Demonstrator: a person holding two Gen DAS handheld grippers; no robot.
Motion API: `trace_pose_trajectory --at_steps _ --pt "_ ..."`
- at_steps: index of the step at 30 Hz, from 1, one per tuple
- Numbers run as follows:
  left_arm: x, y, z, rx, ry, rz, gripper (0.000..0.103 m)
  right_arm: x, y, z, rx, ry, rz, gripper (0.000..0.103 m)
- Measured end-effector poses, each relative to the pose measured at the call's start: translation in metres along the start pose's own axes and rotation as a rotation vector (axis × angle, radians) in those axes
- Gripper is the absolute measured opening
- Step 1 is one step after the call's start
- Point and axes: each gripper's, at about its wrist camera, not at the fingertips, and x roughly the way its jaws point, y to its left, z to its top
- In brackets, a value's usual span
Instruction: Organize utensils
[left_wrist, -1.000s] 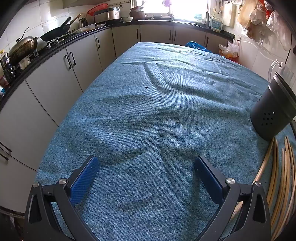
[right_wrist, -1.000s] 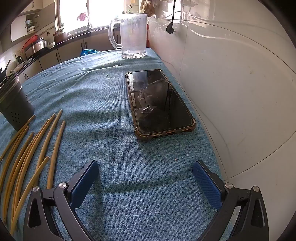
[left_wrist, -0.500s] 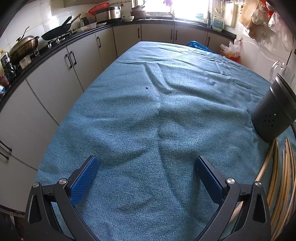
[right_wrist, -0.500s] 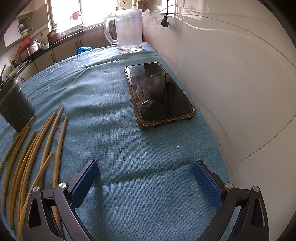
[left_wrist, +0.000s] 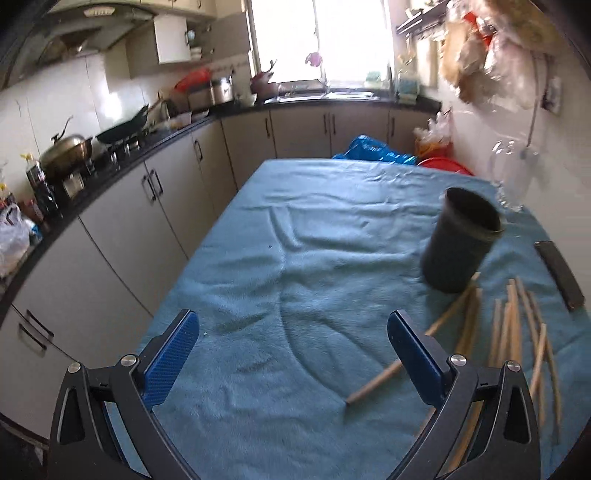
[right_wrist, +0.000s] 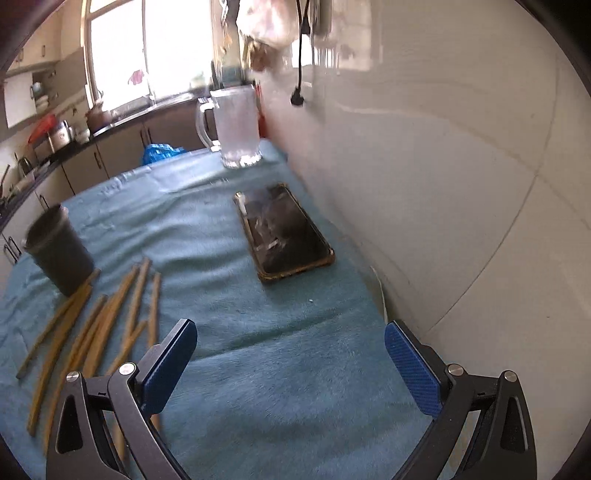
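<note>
Several wooden chopsticks (left_wrist: 513, 332) lie loose on the blue cloth, right of my left gripper (left_wrist: 291, 354); they also show in the right wrist view (right_wrist: 107, 325), left of my right gripper (right_wrist: 290, 365). A dark perforated utensil holder (left_wrist: 460, 243) stands upright just beyond them and shows in the right wrist view (right_wrist: 59, 249) too. One chopstick (left_wrist: 380, 380) reaches between the left gripper's fingers. Both grippers are open and empty, raised above the table.
A black phone (right_wrist: 286, 230) lies near the white wall (right_wrist: 443, 184); its edge shows in the left wrist view (left_wrist: 559, 275). A glass mug (right_wrist: 236, 127) stands at the far end. Kitchen cabinets (left_wrist: 155, 206) run along the left. A blue bag (left_wrist: 373, 151) sits beyond the table.
Both grippers have lifted and tilted up, so both views take in more of the kitchen. The holder and chopsticks sit further inside both views. Nothing on the table moved.
</note>
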Motion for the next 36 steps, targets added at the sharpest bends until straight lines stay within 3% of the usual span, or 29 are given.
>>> trace_pose_trajectory --at_steps 10,27,36 --pt "-0.041 -0.005 -0.007 0.017 -0.029 -0.02 0.102 -0.051 0.031 -0.018 -0.016 -0.11 0.058 0.103" --pt "-0.096 0.027 -0.027 0.032 -0.114 -0.015 0.102 -0.132 0.058 -0.035 -0.066 -0.326 0.053 0.103" --pt "-0.097 0.028 -0.033 0.025 -0.103 -0.025 0.102 -0.143 0.058 -0.044 -0.071 -0.336 0.086 0.103"
